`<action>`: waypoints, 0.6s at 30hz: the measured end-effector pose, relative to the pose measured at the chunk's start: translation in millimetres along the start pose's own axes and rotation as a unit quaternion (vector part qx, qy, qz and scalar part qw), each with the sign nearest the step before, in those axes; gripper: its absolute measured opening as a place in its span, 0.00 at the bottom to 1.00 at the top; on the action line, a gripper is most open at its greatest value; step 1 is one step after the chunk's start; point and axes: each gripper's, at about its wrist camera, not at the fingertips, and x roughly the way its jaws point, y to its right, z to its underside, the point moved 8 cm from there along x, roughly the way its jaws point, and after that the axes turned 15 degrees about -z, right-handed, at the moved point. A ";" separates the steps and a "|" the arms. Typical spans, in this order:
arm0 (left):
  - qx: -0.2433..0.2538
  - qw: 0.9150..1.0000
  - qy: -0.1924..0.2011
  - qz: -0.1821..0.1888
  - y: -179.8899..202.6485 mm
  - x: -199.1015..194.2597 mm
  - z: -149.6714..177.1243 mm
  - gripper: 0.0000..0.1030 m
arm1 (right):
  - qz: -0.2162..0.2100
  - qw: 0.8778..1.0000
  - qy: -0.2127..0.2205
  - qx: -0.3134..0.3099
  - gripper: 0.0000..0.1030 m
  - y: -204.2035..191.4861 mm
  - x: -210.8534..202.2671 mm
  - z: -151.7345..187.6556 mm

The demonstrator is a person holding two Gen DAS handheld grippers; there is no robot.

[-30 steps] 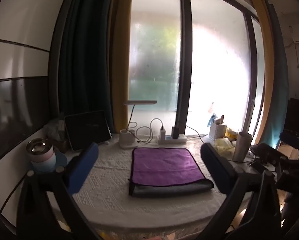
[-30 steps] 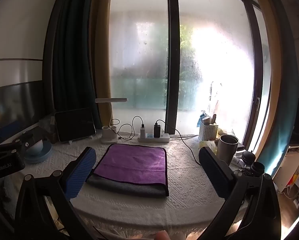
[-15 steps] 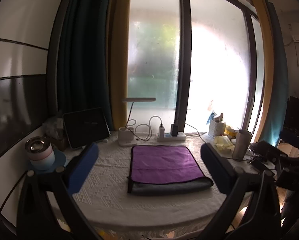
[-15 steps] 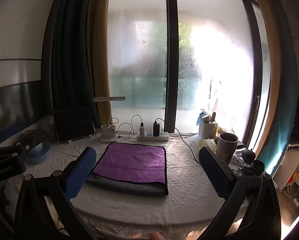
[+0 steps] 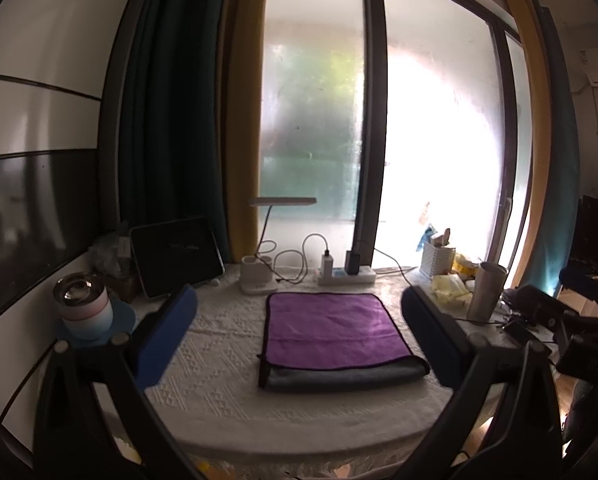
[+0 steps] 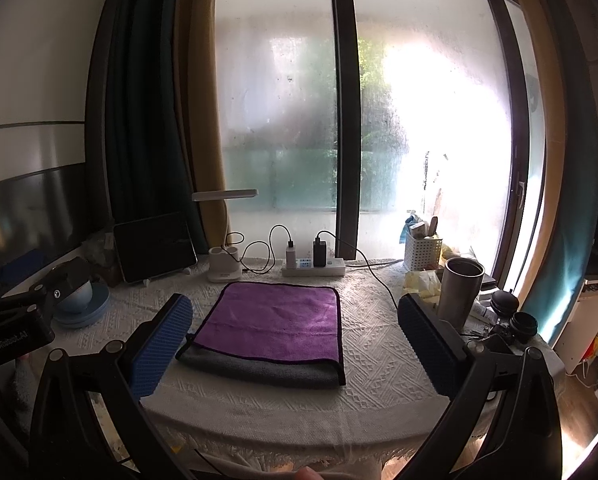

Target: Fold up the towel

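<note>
A purple towel with a grey underside lies folded flat on the white tablecloth, its grey folded edge toward me. It also shows in the right wrist view. My left gripper is open and empty, held above the near table edge with the towel between its blue pads. My right gripper is open and empty, likewise back from the towel. The left gripper's body shows at the left of the right wrist view.
At the back stand a tablet, a desk lamp base, a power strip with cables and a white basket. A steel tumbler stands right, a pink-and-blue cup left. The table edge is near.
Both grippers have drawn slightly back and up from the table. The towel has not moved.
</note>
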 end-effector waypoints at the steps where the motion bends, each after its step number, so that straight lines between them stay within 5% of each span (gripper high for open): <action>1: -0.001 1.000 0.001 -0.001 -0.9 -0.4 -0.2 1.00 | 0.001 1.000 0.001 0.000 1.00 0.4 -0.7 -0.1; 18: 0.002 1.000 0.002 -0.009 -3.7 2.3 0.4 1.00 | 0.004 1.000 0.002 -0.004 1.00 -0.8 -2.5 -2.5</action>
